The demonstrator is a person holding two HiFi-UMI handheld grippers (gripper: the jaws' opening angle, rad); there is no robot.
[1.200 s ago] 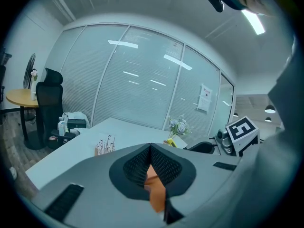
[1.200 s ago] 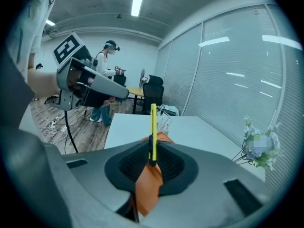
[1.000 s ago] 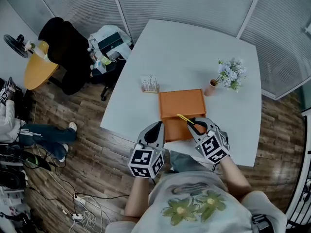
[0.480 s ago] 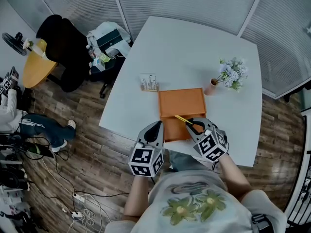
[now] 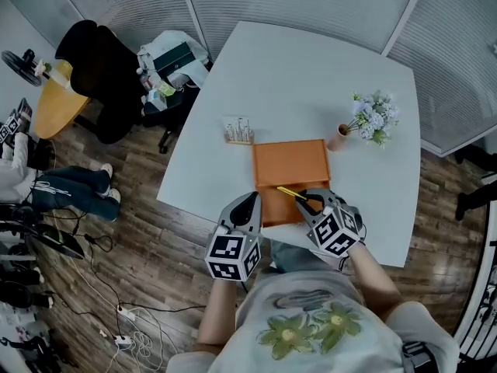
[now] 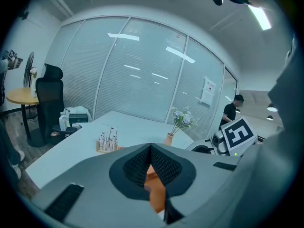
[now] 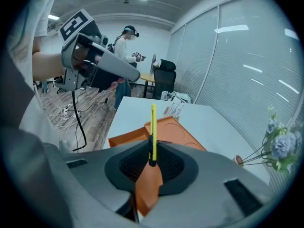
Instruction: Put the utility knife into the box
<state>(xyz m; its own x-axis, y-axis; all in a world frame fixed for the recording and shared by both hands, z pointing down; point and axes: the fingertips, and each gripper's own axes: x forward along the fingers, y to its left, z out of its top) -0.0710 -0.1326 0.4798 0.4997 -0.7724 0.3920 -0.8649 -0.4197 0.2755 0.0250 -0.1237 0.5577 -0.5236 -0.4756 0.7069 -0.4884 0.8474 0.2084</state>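
Clamps jaws of right gripper (image 7: pixel 152 152) on utility knife (image 7: pixel 153 127); presses those of left gripper (image 6: pixel 151 148) together, empty. Holds knife over near half of box (image 5: pixel 289 164), wide table (image 5: pixel 311 76) beyond. Shows knife's pinched black end only in right gripper view.

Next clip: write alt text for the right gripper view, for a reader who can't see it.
The right gripper is shut on a yellow utility knife, which sticks out ahead over an orange box on a white table. Pale flowers show at the right edge, the left gripper at upper left.
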